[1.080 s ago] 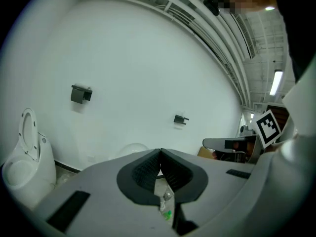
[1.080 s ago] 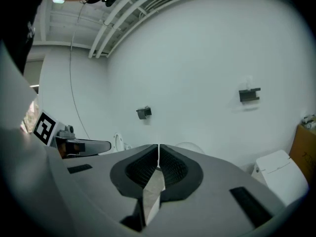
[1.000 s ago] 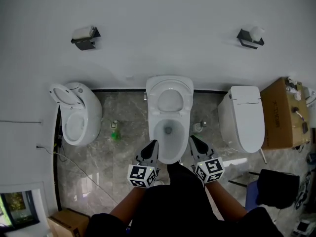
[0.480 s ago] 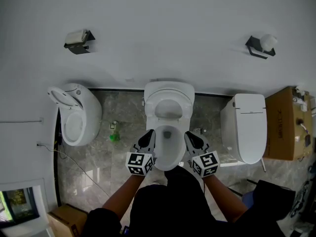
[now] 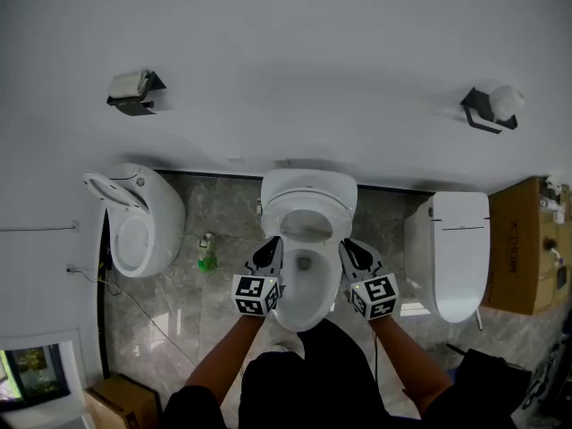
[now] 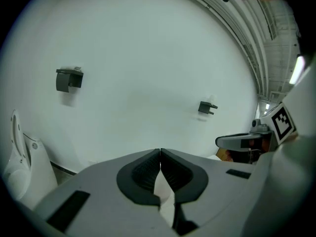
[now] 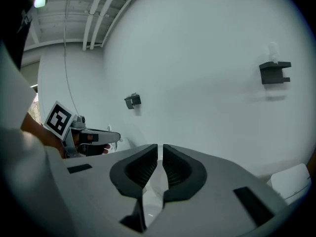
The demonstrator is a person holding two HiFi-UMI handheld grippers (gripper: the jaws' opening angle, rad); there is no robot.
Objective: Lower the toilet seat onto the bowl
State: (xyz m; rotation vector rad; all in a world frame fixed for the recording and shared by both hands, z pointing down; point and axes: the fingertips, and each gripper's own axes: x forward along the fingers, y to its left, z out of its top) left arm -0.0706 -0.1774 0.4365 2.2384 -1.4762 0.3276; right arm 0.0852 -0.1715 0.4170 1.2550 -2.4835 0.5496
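We have brought both forward: the left hand-held gripper and the right hand-held gripper, jaws closed on nothing, now flank the bowl. The seat stands raised just ahead, probably almost within reach.

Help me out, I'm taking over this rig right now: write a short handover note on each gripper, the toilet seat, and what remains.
Left gripper: fingers shut, nothing held, at the left side of the middle bowl.
Right gripper: fingers shut, nothing held, at the bowl's right side.
Toilet seat: raised, leaning back behind the bowl; neither gripper touches it.
Done: nothing on the seat yet.
Left: reach the seat's rim, tip it forward, and lower it gently onto the bowl.
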